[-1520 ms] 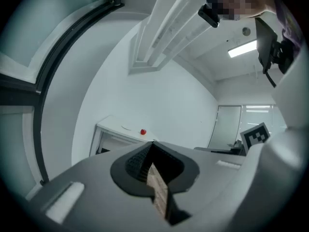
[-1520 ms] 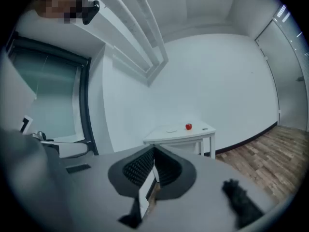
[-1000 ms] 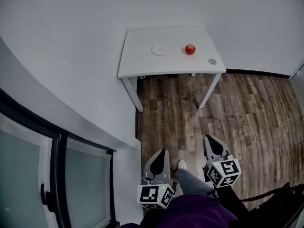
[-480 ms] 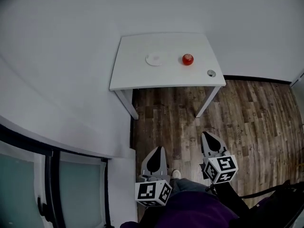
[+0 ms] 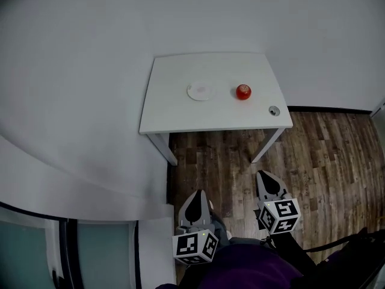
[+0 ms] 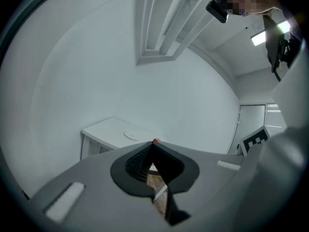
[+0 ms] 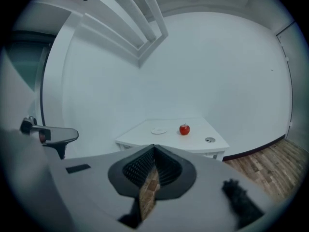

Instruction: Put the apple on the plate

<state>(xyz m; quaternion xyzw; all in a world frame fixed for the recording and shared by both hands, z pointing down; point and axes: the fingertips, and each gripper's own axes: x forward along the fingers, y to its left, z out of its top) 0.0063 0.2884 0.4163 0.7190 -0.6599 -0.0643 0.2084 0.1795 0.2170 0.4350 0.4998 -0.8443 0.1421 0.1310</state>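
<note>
We stand well back from a white tabletop (image 5: 180, 110) set in a corner of plain white wall (image 5: 90, 71). Only wood-plank floor (image 5: 325, 143), brown and streaky, lies between us and it. A dark skirting (image 5: 328, 109) runs along the wall at right. The tabletop is a smooth rectangle on slim white legs (image 5: 163, 148). The apple (image 5: 243, 91), red, round and glossy, sits on it right of centre. The plate (image 5: 201, 91), small, white and round, lies to the apple's left, near but apart from it. A small round grey fitting (image 5: 274, 110) sits close to the near right corner. At lower left is a window (image 5: 30, 257) with a dark frame. We hold the left hand-held gripper (image 5: 197, 192) and the right hand-held gripper (image 5: 265, 174) low over the floor, side by side and well apart from the tabletop. Each carries a cube (image 5: 195, 247) printed with black-and-white square markers. Both have grey shells and black ribbed pads. In each gripper view the jaw tips meet with nothing between them, and floor shows through the slit below. The right gripper view also catches a grey lever handle (image 7: 48, 135) at its left edge. In the left gripper view the apple just peeks over the jaw tips.
</note>
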